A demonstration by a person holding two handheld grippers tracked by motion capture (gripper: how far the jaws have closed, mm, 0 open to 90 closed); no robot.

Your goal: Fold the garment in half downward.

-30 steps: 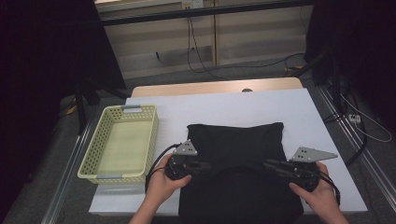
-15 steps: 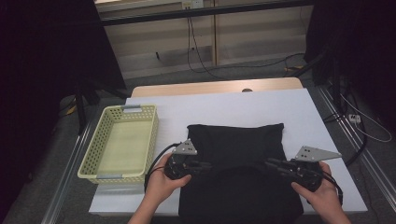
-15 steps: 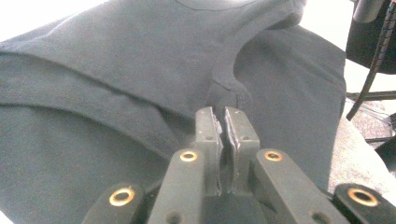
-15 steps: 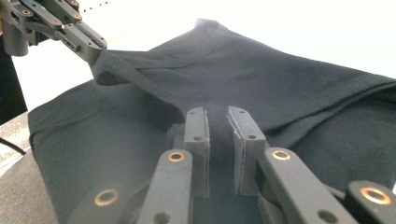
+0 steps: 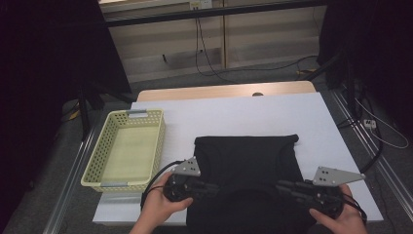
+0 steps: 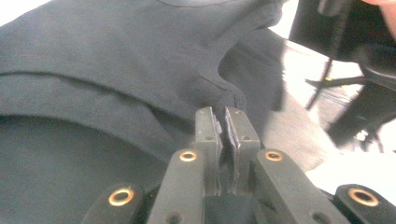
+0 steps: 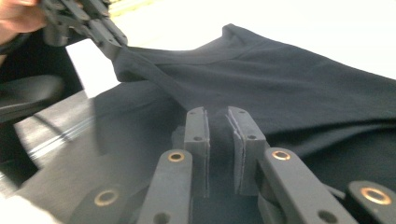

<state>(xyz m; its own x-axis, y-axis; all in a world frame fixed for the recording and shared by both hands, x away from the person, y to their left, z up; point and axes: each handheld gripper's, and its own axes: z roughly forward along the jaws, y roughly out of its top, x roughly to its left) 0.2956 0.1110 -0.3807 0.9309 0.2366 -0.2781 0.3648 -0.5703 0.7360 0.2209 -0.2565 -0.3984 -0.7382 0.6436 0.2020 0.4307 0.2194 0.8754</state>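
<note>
I'm looking at a dim room with pale panelled walls and cables trailing across the floor beyond a white-topped table (image 5: 253,114), which I'll use as my landmark. A black garment (image 5: 246,165), soft matte knit with stitched seams, lies folded on the table's near middle, its near edge running off the table toward me. A pale yellow perforated plastic basket (image 5: 125,151), rectangular with grey handles, sits on the table's left edge, apart from the cloth. At the table's near edge I have the left gripper (image 5: 207,187) clamped on a fold of the garment's hem, and the right gripper (image 5: 287,188) pinched on fabric too; in both gripper views black cloth sits between the closed-in pads. The garment's near portion blends into shadow, so I can't make out its lower outline.
</note>
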